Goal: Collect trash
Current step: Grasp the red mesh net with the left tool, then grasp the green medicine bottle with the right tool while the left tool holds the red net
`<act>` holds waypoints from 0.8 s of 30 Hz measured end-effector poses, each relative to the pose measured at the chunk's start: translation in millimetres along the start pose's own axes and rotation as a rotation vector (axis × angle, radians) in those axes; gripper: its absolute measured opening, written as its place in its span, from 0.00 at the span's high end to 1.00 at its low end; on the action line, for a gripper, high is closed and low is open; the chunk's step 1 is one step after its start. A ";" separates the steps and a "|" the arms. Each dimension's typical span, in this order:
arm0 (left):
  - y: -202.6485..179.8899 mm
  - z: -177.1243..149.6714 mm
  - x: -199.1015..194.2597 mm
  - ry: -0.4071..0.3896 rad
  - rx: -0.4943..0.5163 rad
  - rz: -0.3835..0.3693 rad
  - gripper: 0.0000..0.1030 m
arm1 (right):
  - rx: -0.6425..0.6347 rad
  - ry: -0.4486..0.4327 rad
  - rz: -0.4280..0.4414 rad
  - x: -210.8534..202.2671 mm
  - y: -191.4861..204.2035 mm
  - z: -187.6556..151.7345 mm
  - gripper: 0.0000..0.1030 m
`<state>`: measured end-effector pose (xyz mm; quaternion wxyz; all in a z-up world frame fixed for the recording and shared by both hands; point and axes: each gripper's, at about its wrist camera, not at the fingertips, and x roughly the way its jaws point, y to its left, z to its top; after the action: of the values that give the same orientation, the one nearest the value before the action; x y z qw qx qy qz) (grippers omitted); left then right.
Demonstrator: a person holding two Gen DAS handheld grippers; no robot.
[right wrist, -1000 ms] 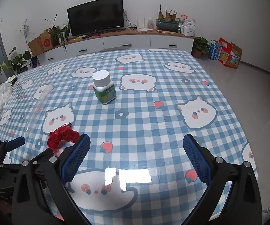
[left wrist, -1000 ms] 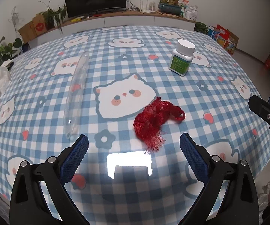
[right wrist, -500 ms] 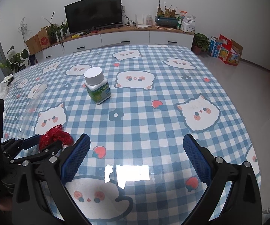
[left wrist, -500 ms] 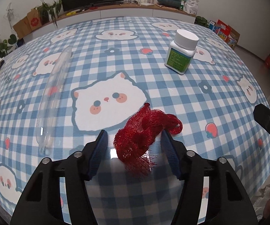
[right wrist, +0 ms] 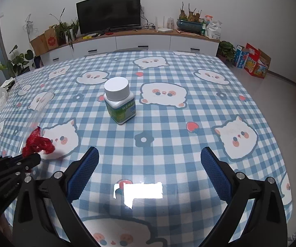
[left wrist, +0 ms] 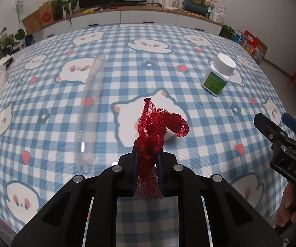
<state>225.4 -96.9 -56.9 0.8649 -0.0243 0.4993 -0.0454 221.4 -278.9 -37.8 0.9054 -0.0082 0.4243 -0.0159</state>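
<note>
The red net (left wrist: pixel 154 131) has just been pinched by the left hand-held gripper (left wrist: pixel 148 160) and lifted; the right hand-held gripper (right wrist: pixel 150 170) is held wide open.

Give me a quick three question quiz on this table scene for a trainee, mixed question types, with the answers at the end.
1. True or false: the left hand-held gripper is shut on the red mesh bag.
2. Multiple choice: what stands upright on the checked tablecloth ahead of the right hand-held gripper? A) a mug B) a white-capped pill bottle C) a spray can
3. Fill in: the long clear plastic tube lies to the ____ of the red mesh bag in the left wrist view.

Key: 1 true; 2 B; 3 left
</note>
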 end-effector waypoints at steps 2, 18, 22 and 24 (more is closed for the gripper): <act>12.4 3.4 -8.3 -0.016 -0.010 0.007 0.86 | -0.002 -0.008 -0.001 4.1 4.7 4.6 0.08; 99.4 26.7 -38.5 -0.057 -0.070 0.073 0.86 | 0.037 -0.048 0.021 27.7 32.3 44.4 0.14; 111.3 27.0 -40.4 -0.054 -0.079 0.076 0.86 | 0.044 -0.056 0.030 31.4 39.6 53.5 0.18; 114.7 26.6 -40.2 -0.051 -0.082 0.076 0.86 | 0.032 -0.056 0.027 34.8 45.0 56.8 0.22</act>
<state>234.7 21.2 -19.0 0.8766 -0.0417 0.4793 0.0086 288.3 -235.1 -29.5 0.9171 0.0116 0.3983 -0.0105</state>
